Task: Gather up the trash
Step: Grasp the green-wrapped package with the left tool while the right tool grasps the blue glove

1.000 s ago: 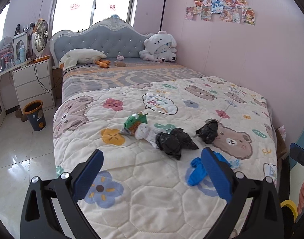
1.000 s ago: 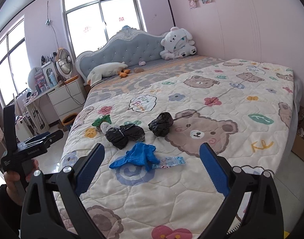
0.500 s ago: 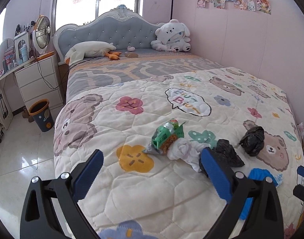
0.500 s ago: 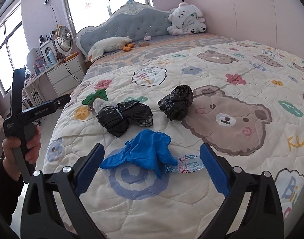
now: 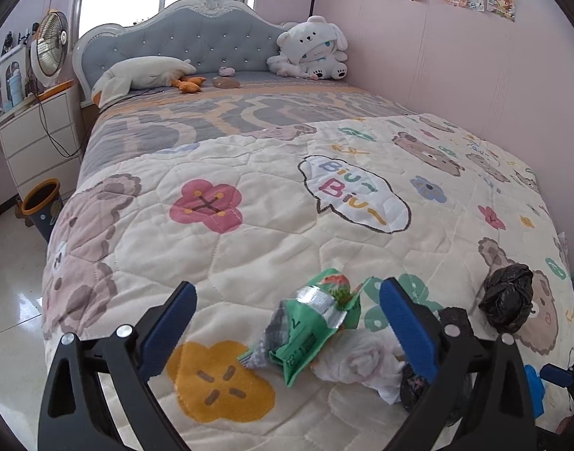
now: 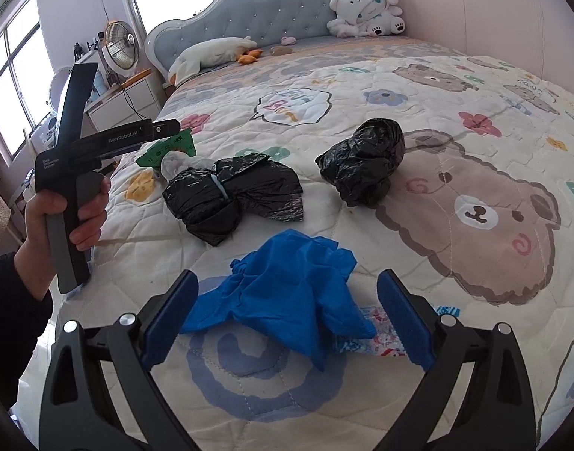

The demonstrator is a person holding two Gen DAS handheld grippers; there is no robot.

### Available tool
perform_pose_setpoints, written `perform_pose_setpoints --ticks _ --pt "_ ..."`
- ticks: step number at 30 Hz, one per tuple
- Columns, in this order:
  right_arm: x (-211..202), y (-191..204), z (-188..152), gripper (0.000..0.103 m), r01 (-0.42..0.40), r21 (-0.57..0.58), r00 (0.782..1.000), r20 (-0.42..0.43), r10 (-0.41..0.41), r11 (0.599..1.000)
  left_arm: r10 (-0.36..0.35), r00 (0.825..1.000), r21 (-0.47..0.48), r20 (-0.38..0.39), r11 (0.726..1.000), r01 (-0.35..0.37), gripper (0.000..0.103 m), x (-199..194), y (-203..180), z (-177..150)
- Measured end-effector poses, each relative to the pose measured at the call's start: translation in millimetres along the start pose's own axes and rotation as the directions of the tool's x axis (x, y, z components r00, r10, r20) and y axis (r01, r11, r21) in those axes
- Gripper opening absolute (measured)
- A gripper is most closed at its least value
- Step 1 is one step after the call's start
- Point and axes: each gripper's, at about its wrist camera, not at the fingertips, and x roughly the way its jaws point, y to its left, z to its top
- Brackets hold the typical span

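1. Both of my tools are standing wide open and gripping nothing: the left hand-held gripper (image 5: 287, 323) is framing a green snack wrapper (image 5: 309, 323), and the right hand-held gripper (image 6: 287, 312) is framing a crumpled blue glove (image 6: 287, 297).
2. All the trash is lying on the quilt (image 5: 272, 225) of the bed, near its foot. Beside the green snack wrapper a white tissue wad (image 5: 358, 364) is touching it, and a black bag ball (image 5: 506, 297) is sitting further to the right.
3. In the right view, a tied black bag bundle (image 6: 234, 191) is lying beyond the blue glove, and a printed candy wrapper (image 6: 366, 338) is partly hiding under the glove's edge.
4. I am judging the risks now. The glove is thin and floppy, so the fingers may be pinching the quilt together with it, or dragging the candy wrapper along.
5. The green wrapper is light and slippery; a closing finger may be pushing it away or catching the tissue too.
6. The bin (image 5: 43, 206) is standing on the floor well apart, so a loose grip may be dropping things on the way.
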Motion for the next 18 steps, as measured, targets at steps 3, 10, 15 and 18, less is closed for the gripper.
perform_pose_setpoints --ticks 3,10,15,18 --pt "8.7 3.8 1.1 0.088 -0.003 -0.010 1.000 -0.015 0.003 1.000 -0.010 1.000 0.017 -0.020 1.000 0.010 0.082 9.5 -1.7 -5.2" --pt "22.5 11.8 1.7 0.060 0.009 -0.026 0.999 -0.039 -0.010 1.000 -0.093 0.993 -0.088 -0.072 0.992 0.087 0.027 26.6 18.9 -10.7" --pt "25.3 13.8 1.3 0.041 0.026 -0.036 0.999 -0.041 -0.028 0.999 -0.117 0.993 -0.115 -0.033 0.987 0.113 0.025 21.0 23.2 -11.8" --pt "24.5 14.3 2.3 0.029 0.043 -0.046 0.999 -0.030 -0.045 0.998 -0.124 0.992 -0.139 -0.015 0.983 0.120 0.025 17.2 27.9 -11.1"
